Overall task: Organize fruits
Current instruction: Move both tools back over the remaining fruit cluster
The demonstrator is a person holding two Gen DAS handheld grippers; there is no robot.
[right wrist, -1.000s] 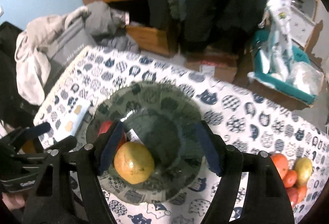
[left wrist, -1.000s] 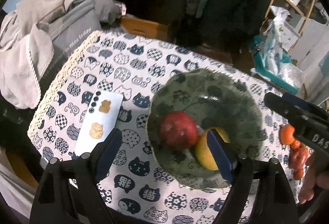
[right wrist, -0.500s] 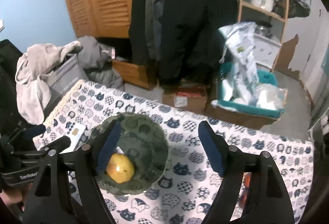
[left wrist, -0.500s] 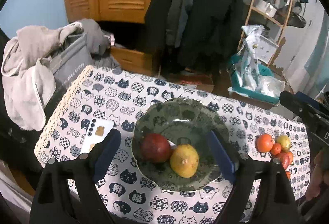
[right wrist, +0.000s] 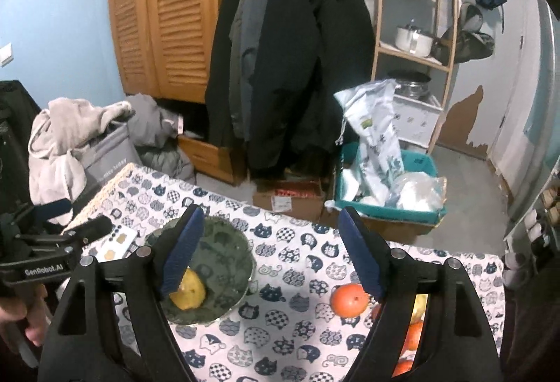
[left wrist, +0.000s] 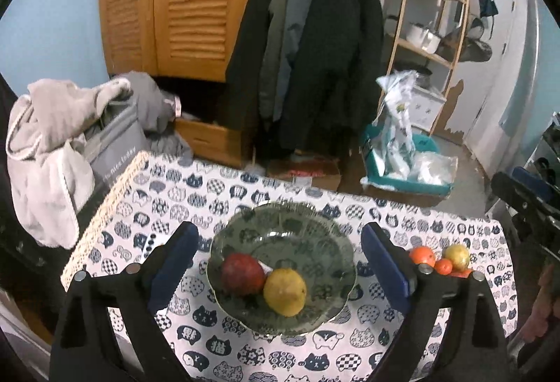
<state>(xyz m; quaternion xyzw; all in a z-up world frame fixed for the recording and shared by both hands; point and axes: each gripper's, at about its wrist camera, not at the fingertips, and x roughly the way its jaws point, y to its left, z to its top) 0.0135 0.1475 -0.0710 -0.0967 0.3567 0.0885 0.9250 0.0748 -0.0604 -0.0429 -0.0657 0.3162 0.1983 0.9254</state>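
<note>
Both of the claws I am holding are hanging over the cat-print tablecloth (left wrist: 266, 193) with blue pads spread wide and nothing between them. Going from the left: my left gripper (left wrist: 280, 259) is looking straight down on the dark green patterned glass bowl (left wrist: 245, 224), where a round dark red fruit (left wrist: 243, 274) and a yellow pear-like fruit (left wrist: 284, 291) are lying touching each other. Further right, my right gripper (right wrist: 271, 250) is hovering above bare cloth between that bowl and the loose heap at the table's right edge. The smooth round orange fruit (right wrist: 349, 300) is sitting just beside my right-hand pad, low and to the right of the claw's middle, with more orange and yellow pieces partly hidden behind that finger. I am judging this claw the nearer one; being round, the fruit is offering no long axis to line up with.
</note>
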